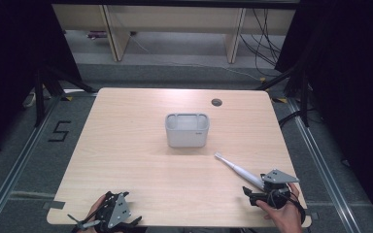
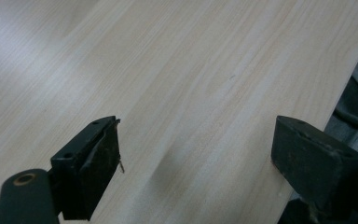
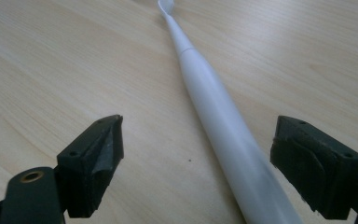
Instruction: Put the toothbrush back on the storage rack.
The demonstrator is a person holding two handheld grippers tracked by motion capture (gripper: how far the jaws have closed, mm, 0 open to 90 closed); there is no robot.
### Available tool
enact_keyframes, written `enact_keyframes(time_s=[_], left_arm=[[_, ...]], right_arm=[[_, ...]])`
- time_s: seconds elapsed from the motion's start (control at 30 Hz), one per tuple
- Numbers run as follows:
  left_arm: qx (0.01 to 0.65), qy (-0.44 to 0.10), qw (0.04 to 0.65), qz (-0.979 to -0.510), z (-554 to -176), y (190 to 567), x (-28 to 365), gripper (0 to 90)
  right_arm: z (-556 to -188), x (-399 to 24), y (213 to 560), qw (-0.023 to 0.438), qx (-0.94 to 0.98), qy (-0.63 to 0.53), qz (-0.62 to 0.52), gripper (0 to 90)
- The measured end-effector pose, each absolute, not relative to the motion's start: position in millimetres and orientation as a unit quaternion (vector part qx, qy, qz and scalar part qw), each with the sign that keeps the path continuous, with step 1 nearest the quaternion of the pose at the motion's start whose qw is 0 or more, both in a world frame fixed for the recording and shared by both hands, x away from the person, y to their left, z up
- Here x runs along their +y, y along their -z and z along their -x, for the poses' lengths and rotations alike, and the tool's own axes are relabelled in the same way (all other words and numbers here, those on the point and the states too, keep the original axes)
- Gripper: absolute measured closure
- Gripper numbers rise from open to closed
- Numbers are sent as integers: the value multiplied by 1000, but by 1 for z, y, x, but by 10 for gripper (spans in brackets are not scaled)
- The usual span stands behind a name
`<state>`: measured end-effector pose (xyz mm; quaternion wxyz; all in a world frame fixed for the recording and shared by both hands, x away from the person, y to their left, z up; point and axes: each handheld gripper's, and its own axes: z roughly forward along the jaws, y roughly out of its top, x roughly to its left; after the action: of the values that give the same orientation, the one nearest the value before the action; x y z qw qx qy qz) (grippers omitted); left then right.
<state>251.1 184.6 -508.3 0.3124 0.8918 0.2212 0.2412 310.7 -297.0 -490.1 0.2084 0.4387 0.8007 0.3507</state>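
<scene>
Partly hidden: white toothbrush point(image 3: 223, 126) butt end cut off between wide-open jaws of right gripper point(image 3: 198, 154), untouched. Left gripper point(image 2: 196, 154) jaws open over bare table point(image 2: 168, 70).

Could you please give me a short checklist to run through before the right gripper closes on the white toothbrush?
1. Right gripper open: ok.
2. Toothbrush handle lies between its fingers: ok.
3. Handle centred between them: not ok, it sits nearer the right-hand one in the right gripper view.
4. Toothbrush flat on the table: ok.
5. Grey holder upright, opening up: ok.
6. Left gripper open, holding nothing: ok.
</scene>
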Motion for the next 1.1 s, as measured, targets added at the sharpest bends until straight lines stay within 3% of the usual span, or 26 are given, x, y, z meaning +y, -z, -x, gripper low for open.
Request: enact_keyframes(time_s=[1.1], left_arm=[[221, -245, 307, -893, -251, 508, 185, 149]], right_arm=[[-341, -281, 466, 202, 858, -275, -384, 244]])
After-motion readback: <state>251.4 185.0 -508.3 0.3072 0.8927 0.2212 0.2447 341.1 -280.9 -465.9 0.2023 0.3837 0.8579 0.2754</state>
